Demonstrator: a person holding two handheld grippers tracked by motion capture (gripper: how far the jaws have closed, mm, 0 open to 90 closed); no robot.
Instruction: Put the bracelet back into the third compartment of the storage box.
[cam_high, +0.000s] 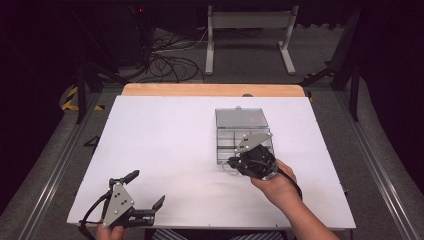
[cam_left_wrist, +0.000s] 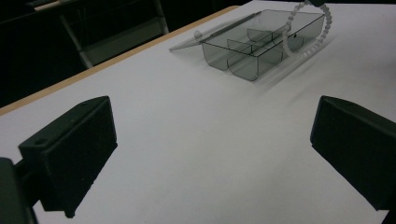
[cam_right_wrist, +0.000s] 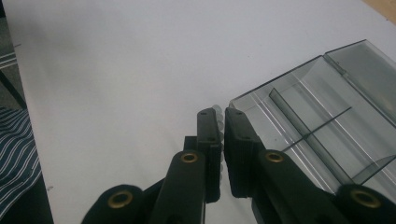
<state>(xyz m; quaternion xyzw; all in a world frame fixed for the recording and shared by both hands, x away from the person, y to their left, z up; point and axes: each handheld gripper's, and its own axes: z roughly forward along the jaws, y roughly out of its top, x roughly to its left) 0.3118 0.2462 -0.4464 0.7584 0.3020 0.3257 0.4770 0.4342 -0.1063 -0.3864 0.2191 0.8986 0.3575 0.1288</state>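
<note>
The right gripper (cam_high: 235, 162) is clenched on a white beaded string (cam_left_wrist: 322, 28), which shows between its pads in the right gripper view (cam_right_wrist: 217, 114). In the left gripper view, the string hangs in an arc over the near corner of the clear compartment box (cam_high: 243, 140). The box sits right of centre on the white table (cam_high: 165, 145), its lid (cam_high: 241, 118) lying open and flat on the far side. The left gripper (cam_high: 146, 192) rests at the table's near left edge, jaws released and wide apart, with nothing between them.
</note>
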